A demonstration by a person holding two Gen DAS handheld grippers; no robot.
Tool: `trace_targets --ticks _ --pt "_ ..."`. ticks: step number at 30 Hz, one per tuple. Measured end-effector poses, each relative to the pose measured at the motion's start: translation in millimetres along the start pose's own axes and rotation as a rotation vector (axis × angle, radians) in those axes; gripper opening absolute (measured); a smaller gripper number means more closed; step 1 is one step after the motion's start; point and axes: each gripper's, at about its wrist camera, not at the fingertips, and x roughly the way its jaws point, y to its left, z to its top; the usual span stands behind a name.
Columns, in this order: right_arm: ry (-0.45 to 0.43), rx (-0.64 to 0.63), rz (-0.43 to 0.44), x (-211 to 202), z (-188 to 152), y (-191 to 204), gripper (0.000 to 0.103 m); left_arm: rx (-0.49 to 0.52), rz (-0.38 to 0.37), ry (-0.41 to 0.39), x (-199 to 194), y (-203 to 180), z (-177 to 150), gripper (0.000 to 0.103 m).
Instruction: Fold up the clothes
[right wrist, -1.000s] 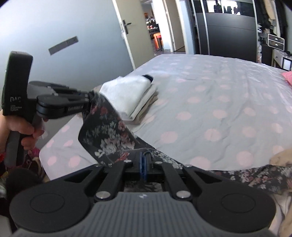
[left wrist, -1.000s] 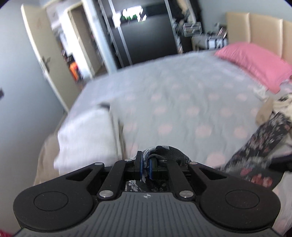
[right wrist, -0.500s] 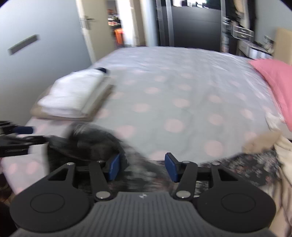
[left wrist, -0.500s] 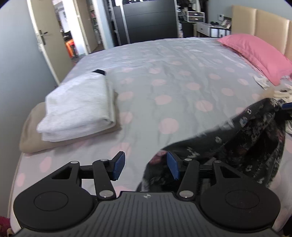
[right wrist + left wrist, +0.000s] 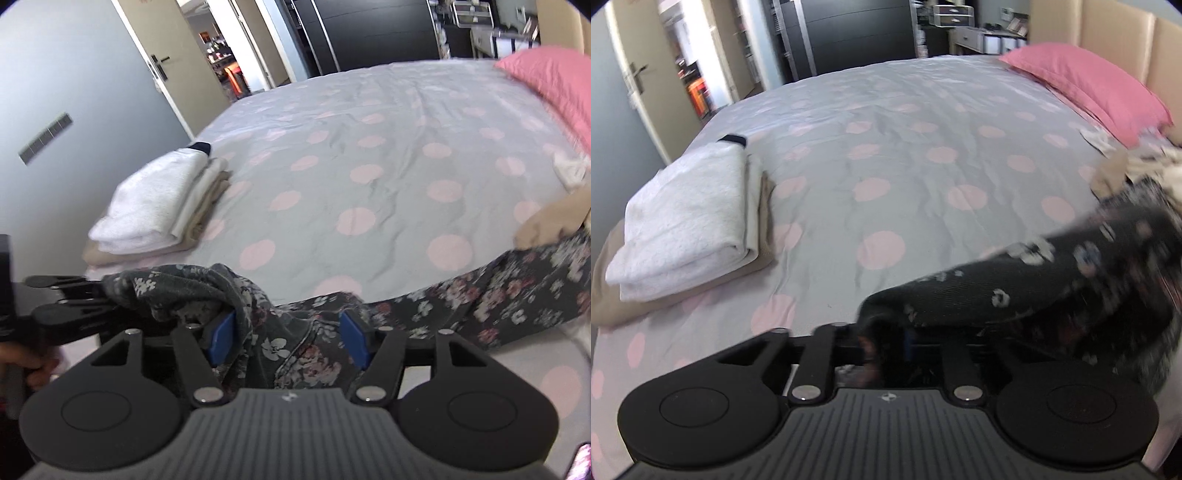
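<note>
Bedspread bears floral garment: left gripper jaws clamp it, right gripper jaws gape.

A big bed with a grey cover dotted with pink spots holds everything; a pile of folded white and tan cloths sits near one corner; a long pink pillow lies by the headboard; a dark flowery cloth lies along the near edge.

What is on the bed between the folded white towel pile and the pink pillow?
Nothing: only bare dotted bedspread lies between the towel pile and the pink pillow, as both views show.
</note>
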Motion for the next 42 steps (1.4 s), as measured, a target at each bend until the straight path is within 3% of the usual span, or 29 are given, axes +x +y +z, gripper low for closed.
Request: trace_targets --ticks 5,10,14,18,29,35,39,40,42 --pt "0.022 -0.027 0.109 -14 -4 -18 0.072 -0.043 0.046 0.038 11 17 1 0.004" --pt "0.043 -0.029 0.009 -19 -7 -48 0.072 -0.033 0.15 0.088 29 35 -8 0.002" --pt "0.088 0.113 -0.115 -2 -5 -95 0.072 -0.069 0.123 0.119 39 48 -12 0.002" --pt "0.144 0.257 -0.176 24 -2 -134 0.072 -0.064 0.111 0.128 48 47 -10 0.002" --pt "0.285 0.194 -0.362 70 13 -193 0.071 -0.05 0.084 0.159 69 48 -3 0.002" --pt "0.324 0.376 -0.354 97 14 -229 0.075 -0.04 0.076 0.181 81 44 1 0.002" --pt "0.331 0.421 -0.326 119 12 -233 0.075 -0.031 0.069 0.183 85 41 4 0.002" --pt "0.329 0.411 -0.331 124 13 -232 0.073 -0.03 0.067 0.184 86 40 5 0.002" --pt "0.33 0.373 -0.347 133 15 -227 0.051 -0.028 0.065 0.182 87 39 6 0.002"
